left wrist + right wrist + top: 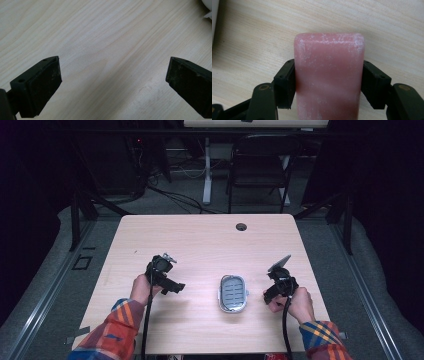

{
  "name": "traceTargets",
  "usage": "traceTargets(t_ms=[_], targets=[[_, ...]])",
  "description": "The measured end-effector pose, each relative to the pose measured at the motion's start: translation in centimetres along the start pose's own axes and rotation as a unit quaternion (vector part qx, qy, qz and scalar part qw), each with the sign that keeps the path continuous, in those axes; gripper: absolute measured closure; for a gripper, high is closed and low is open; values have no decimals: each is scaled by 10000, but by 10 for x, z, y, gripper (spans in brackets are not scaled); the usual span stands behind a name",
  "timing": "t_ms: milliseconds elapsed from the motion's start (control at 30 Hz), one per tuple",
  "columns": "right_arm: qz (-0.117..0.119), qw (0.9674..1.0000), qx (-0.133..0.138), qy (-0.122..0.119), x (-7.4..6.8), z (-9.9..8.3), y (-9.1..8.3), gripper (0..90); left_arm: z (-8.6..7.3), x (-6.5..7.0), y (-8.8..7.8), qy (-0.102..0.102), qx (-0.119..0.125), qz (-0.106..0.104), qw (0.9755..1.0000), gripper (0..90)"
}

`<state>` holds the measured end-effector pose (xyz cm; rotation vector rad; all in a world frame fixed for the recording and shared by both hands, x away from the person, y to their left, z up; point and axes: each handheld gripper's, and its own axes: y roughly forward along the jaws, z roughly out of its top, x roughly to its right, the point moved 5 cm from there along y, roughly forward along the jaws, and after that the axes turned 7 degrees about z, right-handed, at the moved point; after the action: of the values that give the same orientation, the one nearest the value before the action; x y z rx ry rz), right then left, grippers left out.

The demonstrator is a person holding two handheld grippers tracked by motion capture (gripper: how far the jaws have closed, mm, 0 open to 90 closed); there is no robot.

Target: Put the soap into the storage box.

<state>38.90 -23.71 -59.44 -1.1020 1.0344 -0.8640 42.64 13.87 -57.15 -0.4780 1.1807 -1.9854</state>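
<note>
A pink bar of soap (329, 75), dusted with white, sits between the black pads of my right gripper (329, 86), and both pads press on its long sides. It lies over the pale wooden table (387, 22). In the high view my right gripper (274, 292) is just right of a white oval soap dish (233, 293) with a grey slotted insert. My left gripper (172, 286) hovers to the left of the dish. Its jaws (110, 82) stand wide open over bare wood, nothing between them.
The dish's white edge shows at the top right corner (208, 8) of the left gripper view. A cable hole (241, 226) sits near the table's far edge. A black folding chair (260, 167) and desk legs stand beyond the table.
</note>
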Motion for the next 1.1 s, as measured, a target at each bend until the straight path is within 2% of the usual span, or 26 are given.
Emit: traceTargets(t_ms=[167,233,267,333,367,433,467,533,733,767,900,933,1067,1100], targets=[[-57,9998,-111,-177,1,0,-2,363,0,0,0,11,-19,-17,10000,0],[6,9999,53,-95,1,1,-3,363,0,-1,0,5,-9,-13,10000,0],[185,9997,175,-68,2,2,-7,364,0,-1,-1,-4,23,-11,10000,0],[162,9997,26,-175,4,3,-14,364,0,-1,-1,-4,27,-6,10000,0],[228,9995,170,-120,4,4,-16,364,0,-1,-1,-4,27,-6,10000,0],[212,9994,221,-130,6,4,-21,364,1,1,0,20,0,-35,10000,0],[225,9995,122,-184,7,4,-25,364,1,2,1,58,3,-39,10000,0],[246,9992,295,-129,8,5,-28,364,2,1,1,48,11,-36,10000,0],[319,9990,264,-178,9,3,-41,364,1,2,-1,-4,11,15,10000,0],[413,9985,305,-207,8,3,-47,364,1,3,-2,26,21,10,10000,0],[380,9984,329,-254,7,3,-53,364,1,2,-2,-8,27,19,10000,0],[432,9982,300,-299,6,3,-54,363,1,1,-2,-12,26,27,10000,0],[351,9981,287,-414,1,6,-59,364,1,0,-1,-48,27,41,10000,0],[350,9980,326,-418,-1,8,-59,364,1,0,0,-4,13,26,10000,0]])
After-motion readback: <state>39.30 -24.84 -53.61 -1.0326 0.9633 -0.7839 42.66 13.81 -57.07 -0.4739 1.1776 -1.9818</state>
